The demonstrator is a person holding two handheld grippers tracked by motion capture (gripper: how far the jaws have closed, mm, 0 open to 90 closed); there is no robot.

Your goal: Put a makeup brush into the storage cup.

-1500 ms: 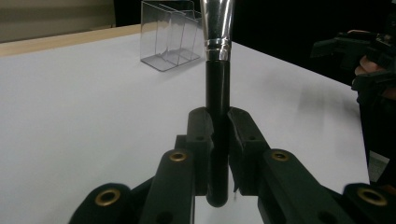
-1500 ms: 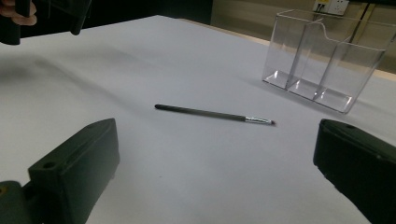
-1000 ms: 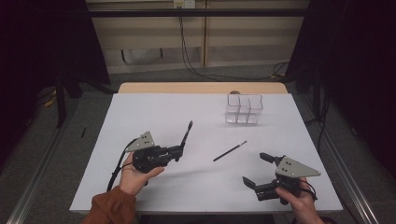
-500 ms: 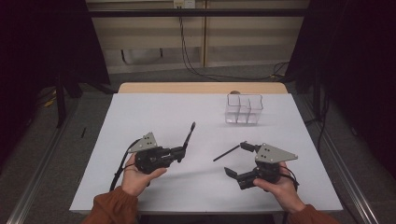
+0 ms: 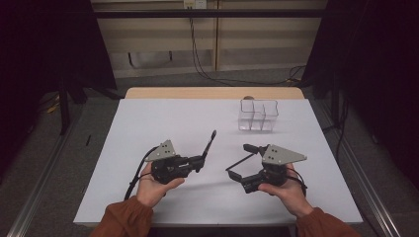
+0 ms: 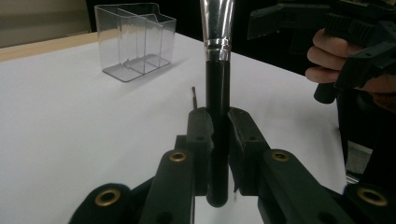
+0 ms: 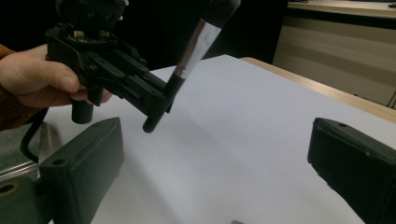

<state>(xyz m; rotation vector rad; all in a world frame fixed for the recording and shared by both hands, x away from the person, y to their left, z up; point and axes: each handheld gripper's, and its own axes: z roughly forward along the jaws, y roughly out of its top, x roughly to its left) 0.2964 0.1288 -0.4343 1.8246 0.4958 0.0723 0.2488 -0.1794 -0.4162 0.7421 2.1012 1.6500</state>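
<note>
My left gripper (image 5: 199, 162) is shut on the black handle of a makeup brush (image 5: 210, 142) with a silver ferrule. The brush slants up and away over the white table. In the left gripper view both jaws of the left gripper (image 6: 218, 122) press on the brush handle (image 6: 217, 88). My right gripper (image 5: 242, 159) is open, its jaws wide apart, just over a thin dark stick (image 5: 233, 166) lying on the table. The right gripper view looks between the spread jaws of the right gripper (image 7: 215, 140) at the left gripper (image 7: 116, 74) and its brush (image 7: 194, 44).
A clear plastic organizer (image 5: 258, 116) with several compartments stands at the back right of the white table top (image 5: 163, 118); it is also in the left gripper view (image 6: 135, 39). A tan table edge (image 5: 197, 93) runs along the far side. Cables trail on the floor behind.
My right gripper has moved left and slightly up from the table's front right corner to over the thin stick. The left gripper and its brush have stayed about where they were.
</note>
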